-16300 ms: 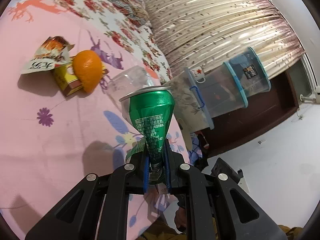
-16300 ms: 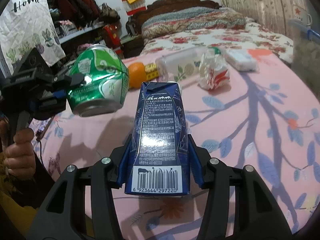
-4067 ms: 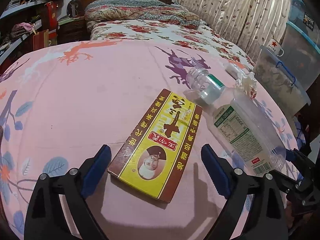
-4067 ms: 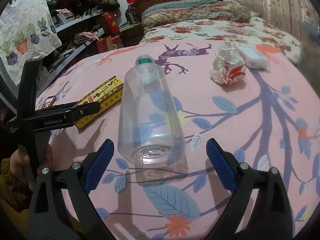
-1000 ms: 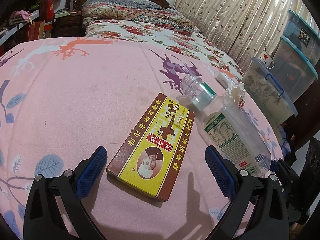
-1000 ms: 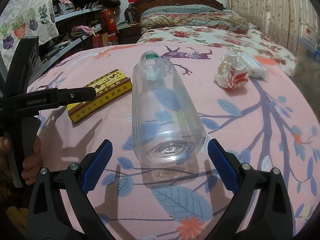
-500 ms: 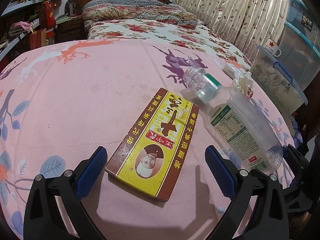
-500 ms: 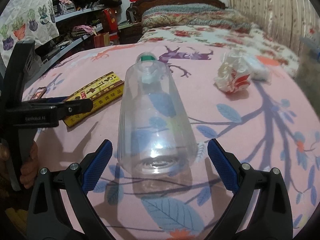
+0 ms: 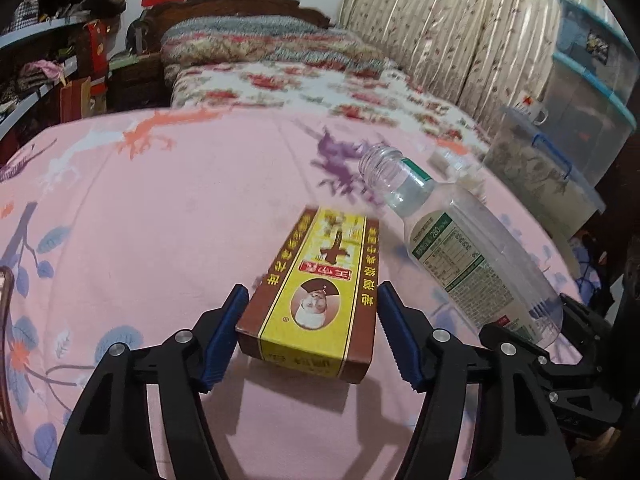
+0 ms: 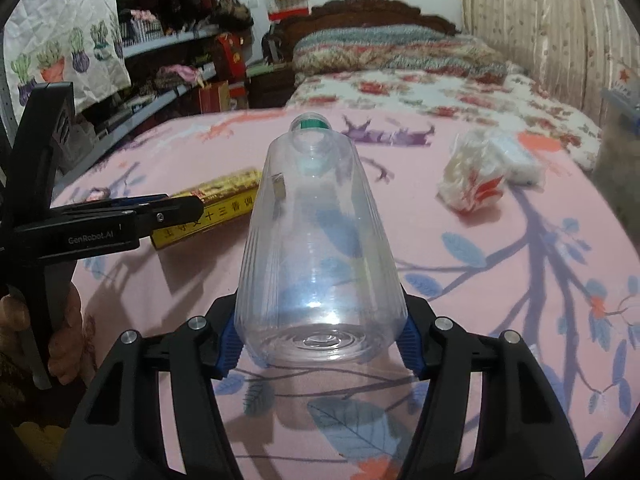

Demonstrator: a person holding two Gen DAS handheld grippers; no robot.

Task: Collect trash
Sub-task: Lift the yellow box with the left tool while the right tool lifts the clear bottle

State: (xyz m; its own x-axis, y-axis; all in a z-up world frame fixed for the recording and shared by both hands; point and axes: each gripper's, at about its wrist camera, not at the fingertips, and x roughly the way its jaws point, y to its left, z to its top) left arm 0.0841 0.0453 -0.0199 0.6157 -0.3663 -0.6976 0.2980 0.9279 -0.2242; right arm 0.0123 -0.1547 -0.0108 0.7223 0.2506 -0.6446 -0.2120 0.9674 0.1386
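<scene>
While both pairs of jaws have just been closing, each now has a piece of trash between its blue pads. The left gripper (image 9: 310, 334) clamps the near end of a flat brown-and-yellow carton (image 9: 320, 284), its pads set against the carton's two long sides; the carton juts forward over the pink printed bedspread (image 9: 160, 220), its near end lifted clear above its shadow. The carton bears a round portrait and columns of Chinese characters, too blurred to read. The right gripper (image 10: 318, 344) grips the base of a clear plastic bottle (image 10: 320, 240), pads pressed to either side, the bottle's uncapped neck pointing away toward the headboard. In the left wrist view the bottle (image 9: 468, 252) lies just beside the carton on its right, showing a green-and-white label with a nutrition table and "280", the rest illegible. The bottle looks empty. The left gripper's arm (image 10: 100, 228) reads "GenRobot.AI". Farther off on the bedspread lie a crumpled white-and-red wrapper (image 10: 472, 184) and a white packet (image 10: 516, 160), touching. Stacked clear storage bins (image 9: 576, 92) with blue rims stand by the curtain; their contents cannot be made out.
</scene>
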